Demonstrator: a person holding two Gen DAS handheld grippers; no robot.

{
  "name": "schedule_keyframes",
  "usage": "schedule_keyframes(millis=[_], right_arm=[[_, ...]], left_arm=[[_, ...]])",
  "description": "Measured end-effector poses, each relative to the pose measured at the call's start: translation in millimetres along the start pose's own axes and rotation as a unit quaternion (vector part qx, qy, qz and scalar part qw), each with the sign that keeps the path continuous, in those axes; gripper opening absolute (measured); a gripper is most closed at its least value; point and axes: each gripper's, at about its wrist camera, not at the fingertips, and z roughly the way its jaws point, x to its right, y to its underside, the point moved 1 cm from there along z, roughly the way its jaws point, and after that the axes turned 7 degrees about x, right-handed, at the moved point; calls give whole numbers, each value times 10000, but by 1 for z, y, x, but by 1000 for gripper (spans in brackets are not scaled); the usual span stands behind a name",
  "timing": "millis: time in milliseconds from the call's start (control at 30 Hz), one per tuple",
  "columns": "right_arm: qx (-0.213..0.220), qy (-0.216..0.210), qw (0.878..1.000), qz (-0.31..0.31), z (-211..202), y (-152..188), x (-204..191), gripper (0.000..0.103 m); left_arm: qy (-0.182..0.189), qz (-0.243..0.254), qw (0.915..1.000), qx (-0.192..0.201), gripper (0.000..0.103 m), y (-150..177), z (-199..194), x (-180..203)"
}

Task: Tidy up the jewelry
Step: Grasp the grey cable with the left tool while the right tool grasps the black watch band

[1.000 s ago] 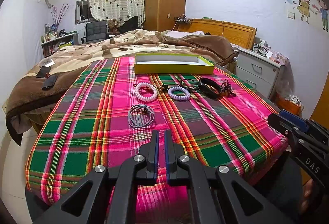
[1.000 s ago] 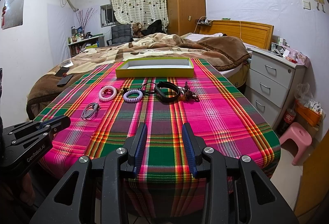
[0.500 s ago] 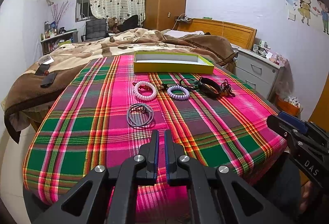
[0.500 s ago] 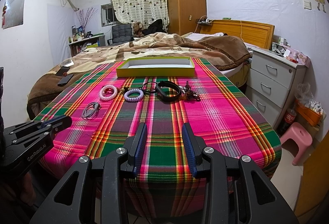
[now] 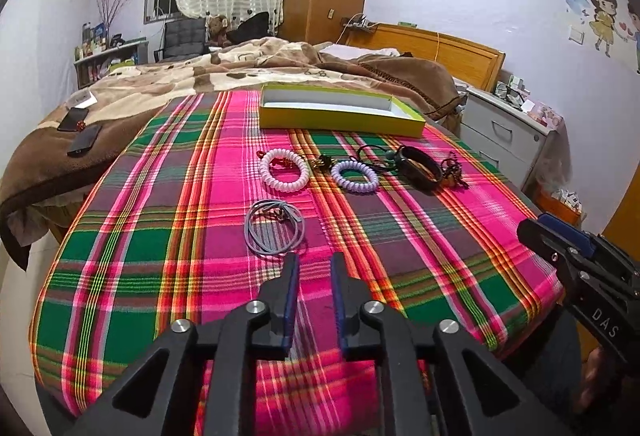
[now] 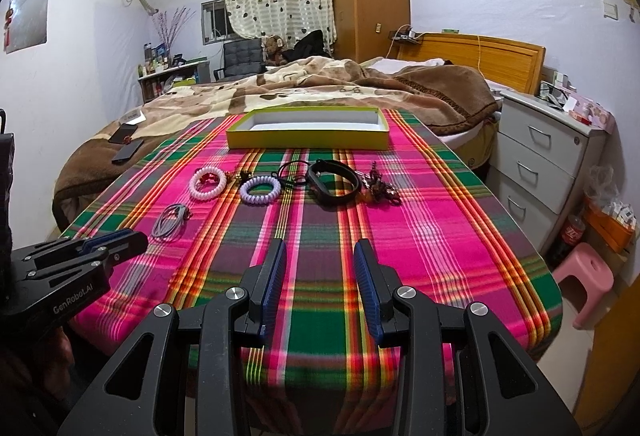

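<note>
Jewelry lies on a plaid tablecloth [image 5: 160, 236]. A grey cord loop [image 5: 274, 226] is nearest, just beyond my left gripper [image 5: 314, 262], whose jaws are opening with nothing between them. Farther back sit a white coil bracelet [image 5: 284, 175], a lilac coil bracelet [image 5: 354, 176], a black band [image 5: 420, 167] and a dark beaded chain [image 5: 454, 171]. A yellow-green box [image 5: 340, 111], with nothing in it, stands at the far edge. My right gripper [image 6: 320, 250] hangs open over the near cloth, holding nothing; the black band [image 6: 334, 179] lies well ahead of it.
A bed with a brown blanket [image 6: 320, 83] lies behind the table, with phones [image 5: 80, 133] on it. White drawers [image 6: 544, 155] and a pink stool [image 6: 586, 278] stand to the right. The table's near edge is just below both grippers.
My left gripper's jaws have parted from shut, and it has moved forward toward the grey cord loop. The right gripper has stayed put.
</note>
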Motion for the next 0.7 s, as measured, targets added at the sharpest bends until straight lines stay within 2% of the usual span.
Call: schedule_keyframes(millis=[367, 600, 700], right_arm=[[-336, -217, 9992, 25, 50, -18, 8, 36], [-757, -387, 9964, 20, 92, -27, 17, 36], [-917, -481, 9946, -72, 109, -32, 16, 36]], left_arm=[[-303, -208, 9987, -363, 21, -17, 39, -23], [-450, -342, 9957, -730, 22, -19, 66, -38], [-468, -301, 9959, -720, 22, -21, 70, -38]])
